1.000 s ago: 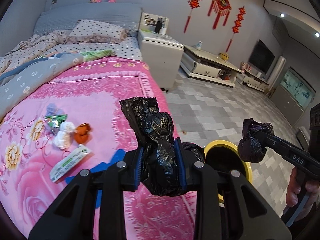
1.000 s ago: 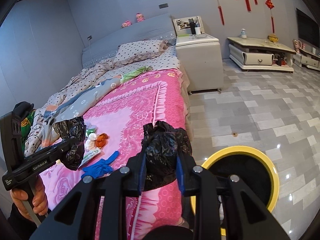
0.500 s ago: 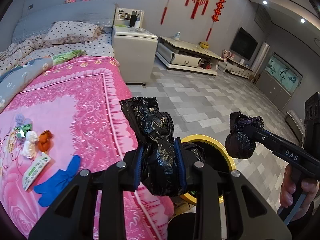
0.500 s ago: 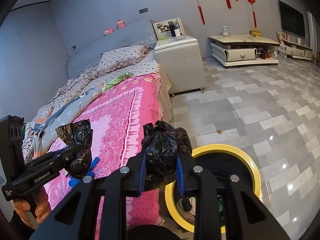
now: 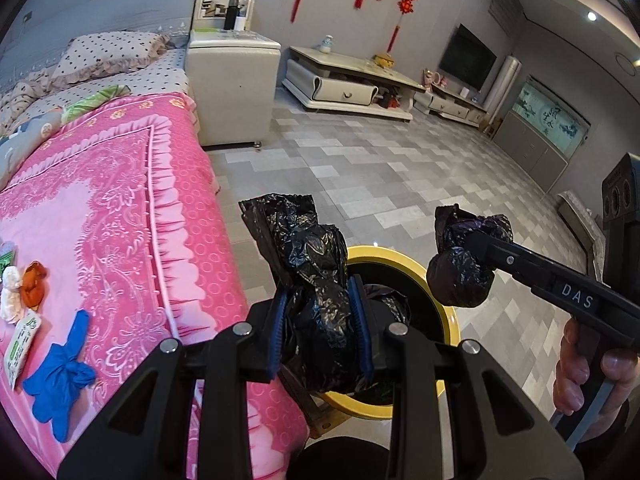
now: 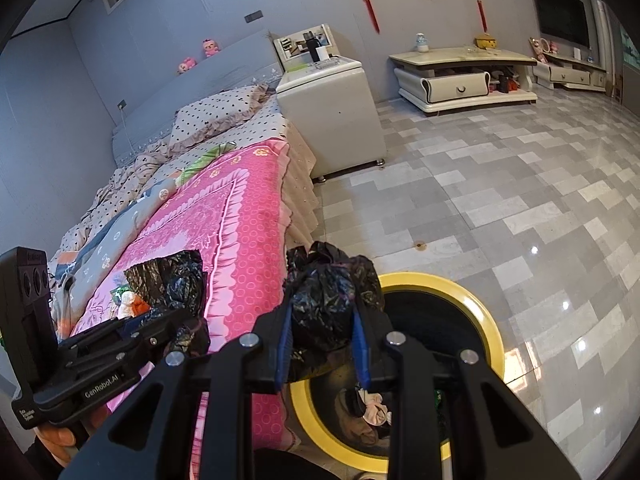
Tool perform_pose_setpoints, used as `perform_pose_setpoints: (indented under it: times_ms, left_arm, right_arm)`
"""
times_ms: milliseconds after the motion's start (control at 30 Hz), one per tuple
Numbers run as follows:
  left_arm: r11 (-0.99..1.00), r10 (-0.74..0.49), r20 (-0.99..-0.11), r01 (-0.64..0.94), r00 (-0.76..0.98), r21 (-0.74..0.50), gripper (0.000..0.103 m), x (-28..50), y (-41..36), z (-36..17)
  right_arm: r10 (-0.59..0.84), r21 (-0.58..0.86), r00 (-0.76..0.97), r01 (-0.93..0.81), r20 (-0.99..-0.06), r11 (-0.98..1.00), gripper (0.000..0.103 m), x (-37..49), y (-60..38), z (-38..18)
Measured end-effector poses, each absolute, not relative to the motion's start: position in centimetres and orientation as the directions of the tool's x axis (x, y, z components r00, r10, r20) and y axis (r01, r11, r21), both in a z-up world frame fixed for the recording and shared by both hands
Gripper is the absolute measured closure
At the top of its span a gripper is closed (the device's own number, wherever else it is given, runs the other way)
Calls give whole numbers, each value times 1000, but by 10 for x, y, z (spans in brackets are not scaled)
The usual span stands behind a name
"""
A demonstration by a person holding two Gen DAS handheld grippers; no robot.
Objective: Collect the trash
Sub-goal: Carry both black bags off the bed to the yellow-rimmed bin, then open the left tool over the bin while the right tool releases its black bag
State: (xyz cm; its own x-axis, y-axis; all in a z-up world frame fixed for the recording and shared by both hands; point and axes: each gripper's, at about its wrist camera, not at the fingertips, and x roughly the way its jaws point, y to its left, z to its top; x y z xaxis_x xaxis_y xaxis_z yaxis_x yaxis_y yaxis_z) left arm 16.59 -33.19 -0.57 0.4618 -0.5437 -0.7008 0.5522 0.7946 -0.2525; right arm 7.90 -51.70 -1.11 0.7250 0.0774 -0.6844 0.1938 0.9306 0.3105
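My left gripper (image 5: 320,320) is shut on a crumpled black plastic bag (image 5: 308,264), held above the near rim of a yellow-rimmed trash bin (image 5: 404,258) beside the bed. My right gripper (image 6: 322,328) is shut on a second black bag wad (image 6: 328,296), also held over the bin (image 6: 476,304), which has cloth scraps inside. In the left wrist view the right gripper (image 5: 460,268) holds its wad to the right of mine. On the pink bedspread (image 5: 100,200) lie a blue glove (image 5: 60,372), a white-green wrapper (image 5: 22,344), and white and orange scraps (image 5: 24,288).
A white bedside cabinet (image 5: 232,88) stands at the head of the bed. A low white TV stand (image 5: 348,84) runs along the far wall. The floor (image 6: 500,184) is grey tile. Pillows and rumpled quilts (image 6: 168,160) cover the far bed.
Both grippers, each still holding its black bag, have swung right from over the bed to above the yellow bin.
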Motion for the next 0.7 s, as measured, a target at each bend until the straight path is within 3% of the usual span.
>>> perform_pose_setpoints:
  times_ms: [500,633,700]
  left_arm:
    - [740,-589,-702,617,400,-269,72,162,-374,-21]
    - [741,-595,-689,614,414,-272,49,157,-370,-17]
    - [744,-597,-686,608,417,-277,45,157,-366,-17]
  right_arm:
    - [22,327,726,281,-687,902,75,75,-553,-21]
    - [-16,321,727,323,-687,891,65,70,-561,-20]
    - [-29,319,727,337,-686,886,61,66,-564,-19]
